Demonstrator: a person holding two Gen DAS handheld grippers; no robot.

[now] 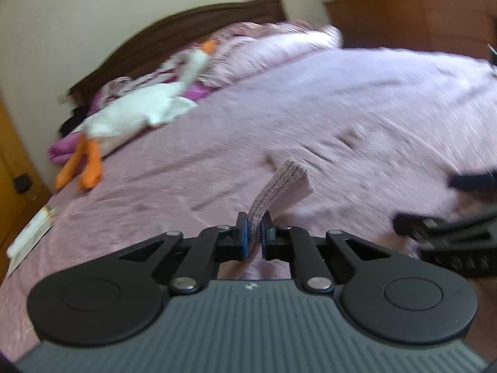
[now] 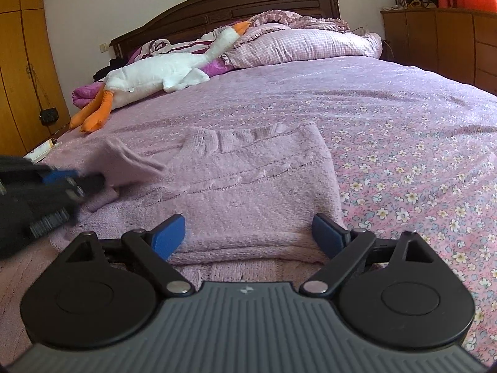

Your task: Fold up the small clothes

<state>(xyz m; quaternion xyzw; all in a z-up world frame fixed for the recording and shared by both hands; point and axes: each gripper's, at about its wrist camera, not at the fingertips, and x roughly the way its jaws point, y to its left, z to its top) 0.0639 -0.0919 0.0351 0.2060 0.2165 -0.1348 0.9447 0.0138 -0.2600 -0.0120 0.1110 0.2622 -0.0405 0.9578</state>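
Note:
A pink knitted sweater lies flat on the flowered bedspread, its collar pointing toward the headboard. My left gripper is shut on the ribbed cuff of the sweater's sleeve. The cuff stands up between the blue pads, lifted off the bed. In the right wrist view that gripper is at the left, holding the sleeve up beside the sweater's body. My right gripper is open, with its blue fingers spread on either side of the sweater's near hem and not pressing on it.
A white plush goose with orange feet lies at the bed's far left, next to checked pillows and a dark headboard. There is a wooden wardrobe on the left and a dresser on the right. A small white box sits at the bed's left edge.

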